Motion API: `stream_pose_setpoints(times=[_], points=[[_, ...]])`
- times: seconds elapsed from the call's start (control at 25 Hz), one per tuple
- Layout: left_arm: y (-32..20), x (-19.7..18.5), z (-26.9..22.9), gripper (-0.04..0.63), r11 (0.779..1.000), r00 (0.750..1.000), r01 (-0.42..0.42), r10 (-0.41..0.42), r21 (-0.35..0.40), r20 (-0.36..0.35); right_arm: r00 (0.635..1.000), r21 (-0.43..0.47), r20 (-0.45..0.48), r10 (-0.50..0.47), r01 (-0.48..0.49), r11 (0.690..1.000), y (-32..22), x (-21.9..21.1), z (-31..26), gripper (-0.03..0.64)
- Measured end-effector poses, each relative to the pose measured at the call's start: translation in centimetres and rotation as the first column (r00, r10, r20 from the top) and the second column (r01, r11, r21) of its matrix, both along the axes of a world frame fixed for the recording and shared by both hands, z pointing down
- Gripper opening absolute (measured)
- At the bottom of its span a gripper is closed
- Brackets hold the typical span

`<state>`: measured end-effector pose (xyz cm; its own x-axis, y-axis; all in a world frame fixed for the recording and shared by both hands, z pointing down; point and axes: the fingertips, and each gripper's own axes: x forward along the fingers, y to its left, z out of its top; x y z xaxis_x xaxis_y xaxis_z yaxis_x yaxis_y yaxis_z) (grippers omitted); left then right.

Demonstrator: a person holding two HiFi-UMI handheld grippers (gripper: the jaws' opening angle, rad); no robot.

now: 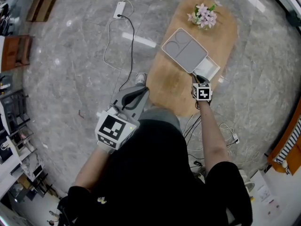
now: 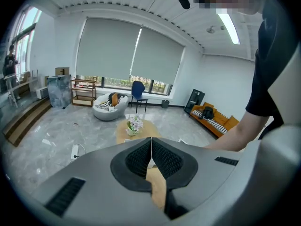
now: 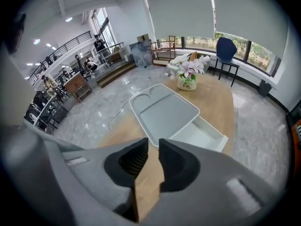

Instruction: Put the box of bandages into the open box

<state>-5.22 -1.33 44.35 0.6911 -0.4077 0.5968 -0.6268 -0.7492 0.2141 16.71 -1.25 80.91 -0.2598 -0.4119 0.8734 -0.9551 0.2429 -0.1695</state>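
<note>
On the oval wooden table lies a grey lid, and the white open box sticks out from under its near right corner. The same grey lid and white open box show in the right gripper view; the box's inside looks plain white. I cannot make out a box of bandages in any view. My right gripper hangs just this side of the open box, its jaws a little apart with only bare wood showing between them. My left gripper is held off the table's left edge, jaws closed together and empty.
A vase of pink flowers stands at the table's far end. A power strip and its cable lie on the marble floor to the left, and more cables lie on the floor at the right. A person's shoe is beside the table.
</note>
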Motion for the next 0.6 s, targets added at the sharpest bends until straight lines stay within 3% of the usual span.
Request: stream_pose_setpoints(times=[0.16, 0.6], points=[[0.1, -0.3, -0.4, 0.011, 1.0, 1.0, -0.015, 0.015, 0.012, -0.015, 1.0, 0.054, 0.02, -0.004, 0.003, 0.999, 0.6, -1.6, -2.9, 0.001], [-0.7, -0.6, -2.0, 0.011, 0.995, 0.994, -0.081, 0.085, 0.054, -0.068, 0.996, 0.16, 0.078, 0.043, -0.055, 0.986, 2.3, -4.9, -11.0, -0.002]])
